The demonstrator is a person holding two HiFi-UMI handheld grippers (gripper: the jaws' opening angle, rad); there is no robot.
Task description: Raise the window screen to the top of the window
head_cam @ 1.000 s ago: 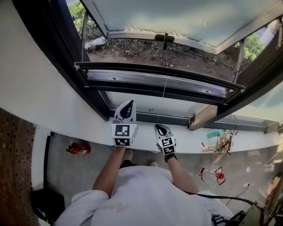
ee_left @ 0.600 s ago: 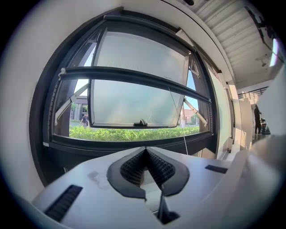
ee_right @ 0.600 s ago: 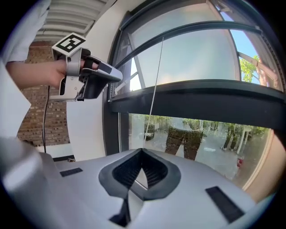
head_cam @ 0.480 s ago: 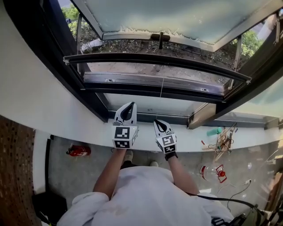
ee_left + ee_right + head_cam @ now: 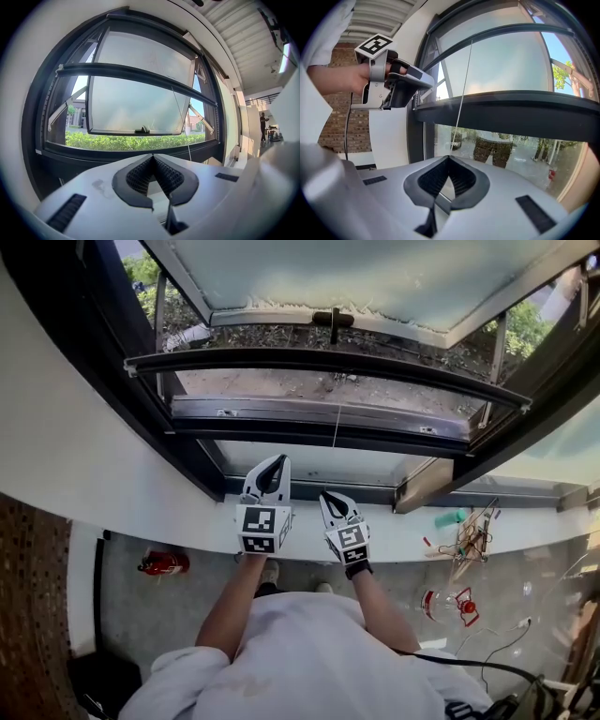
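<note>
The right gripper (image 5: 449, 159) has its jaws closed, pinching a thin cord (image 5: 461, 93) at the tips. The cord runs up to the screen bar (image 5: 501, 33). The left gripper (image 5: 153, 157) is just left of it, jaws together with nothing between them; the cord passes to its right. Both grippers are over the white sill (image 5: 169, 517), on the near side of the window. The screen bar sits partway up the opening, above the lower frame (image 5: 319, 418) and well short of the top. The glass pane (image 5: 375, 277) on the far side is swung outward, with a hedge (image 5: 131, 140) past it. A red canister (image 5: 165, 562) is on the floor to the left, below the sill. Wire clutter (image 5: 472, 542) lies on the sill to the right.
</note>
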